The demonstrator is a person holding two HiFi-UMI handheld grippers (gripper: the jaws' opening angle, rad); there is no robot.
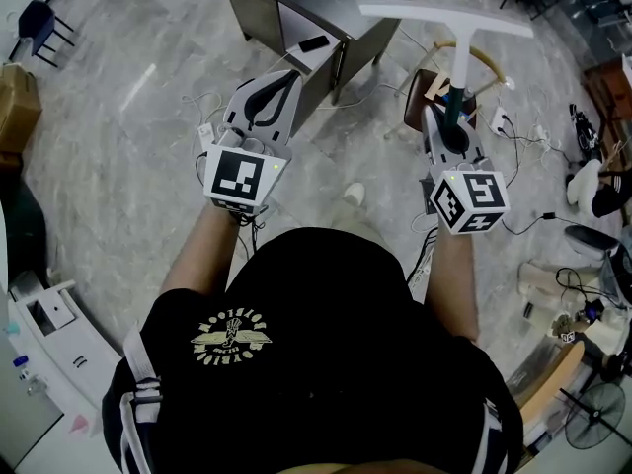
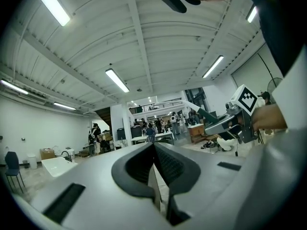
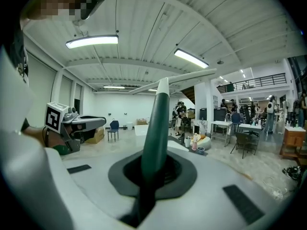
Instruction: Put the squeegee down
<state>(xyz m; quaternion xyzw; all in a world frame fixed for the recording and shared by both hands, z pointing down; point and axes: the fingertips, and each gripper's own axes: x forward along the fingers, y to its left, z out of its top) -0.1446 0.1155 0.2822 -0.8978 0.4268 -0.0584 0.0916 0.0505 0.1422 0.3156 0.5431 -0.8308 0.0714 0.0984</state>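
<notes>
Head view: right gripper clamps the squeegee handle

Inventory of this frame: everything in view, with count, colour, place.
squeegee: 1, dark green handle, white blade, upright in right gripper
desk: 1, grey, ahead of left gripper
wooden chair: 1, brown, behind squeegee
blue chair: 1, far left
cardboard box: 1, brown, left edge
fan: 1, black, lower right
cables: several, black and white, floor at right
T-shirt: 1, black, worn
left gripper: 1, white, shut, empty
right gripper: 1, white, shut on squeegee
</notes>
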